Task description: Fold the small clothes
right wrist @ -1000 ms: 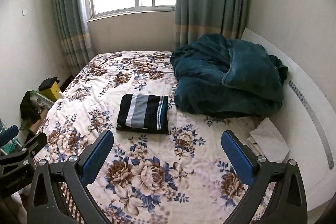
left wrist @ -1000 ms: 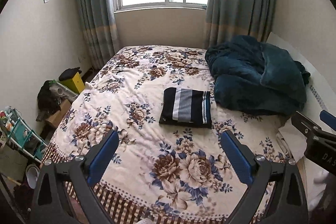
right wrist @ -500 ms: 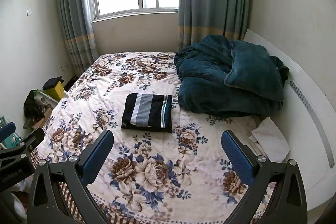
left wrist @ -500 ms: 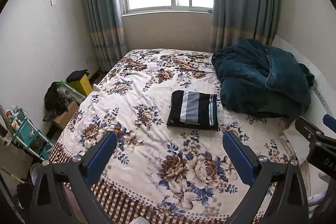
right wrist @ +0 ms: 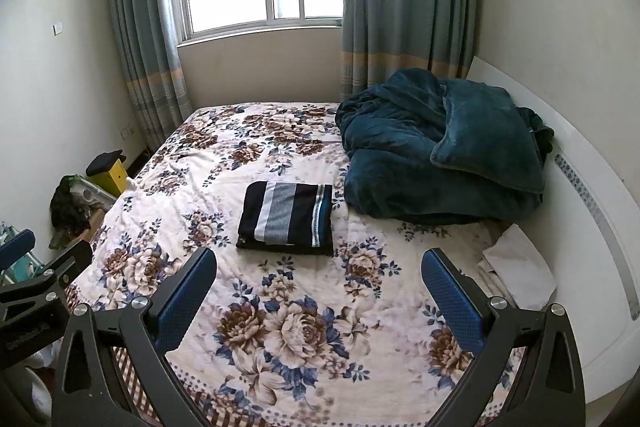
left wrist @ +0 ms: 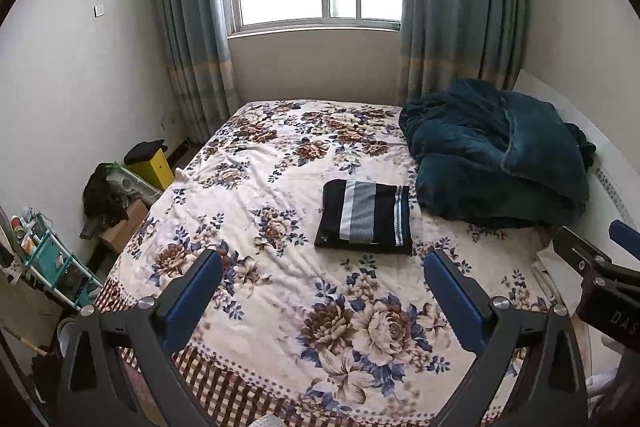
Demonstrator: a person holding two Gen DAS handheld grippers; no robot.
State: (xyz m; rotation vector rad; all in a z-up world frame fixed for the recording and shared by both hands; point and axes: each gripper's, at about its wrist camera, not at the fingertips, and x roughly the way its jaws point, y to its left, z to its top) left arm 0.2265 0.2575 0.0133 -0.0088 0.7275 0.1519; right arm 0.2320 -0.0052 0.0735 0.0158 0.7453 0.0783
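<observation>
A folded dark garment with grey and white stripes (left wrist: pixel 365 217) lies flat on the floral bedspread (left wrist: pixel 280 267), near the bed's middle; it also shows in the right wrist view (right wrist: pixel 287 218). My left gripper (left wrist: pixel 322 269) is open and empty, held above the bed's near end, well short of the garment. My right gripper (right wrist: pixel 318 267) is open and empty, likewise short of the garment. The right gripper shows at the right edge of the left wrist view (left wrist: pixel 600 267), and the left gripper at the left edge of the right wrist view (right wrist: pixel 36 279).
A heaped teal blanket (left wrist: pixel 496 163) lies right of the garment, close to it. A white headboard (right wrist: pixel 592 227) runs along the right. White cloths (right wrist: pixel 516 271) lie by it. Clutter, a yellow box (left wrist: pixel 154 165) and a teal rack (left wrist: pixel 52 263) stand on the floor at left.
Both grippers have drawn back and up from the bed, so the garment looks farther and more of the room shows. The garment has not moved. Both grippers stay open.
</observation>
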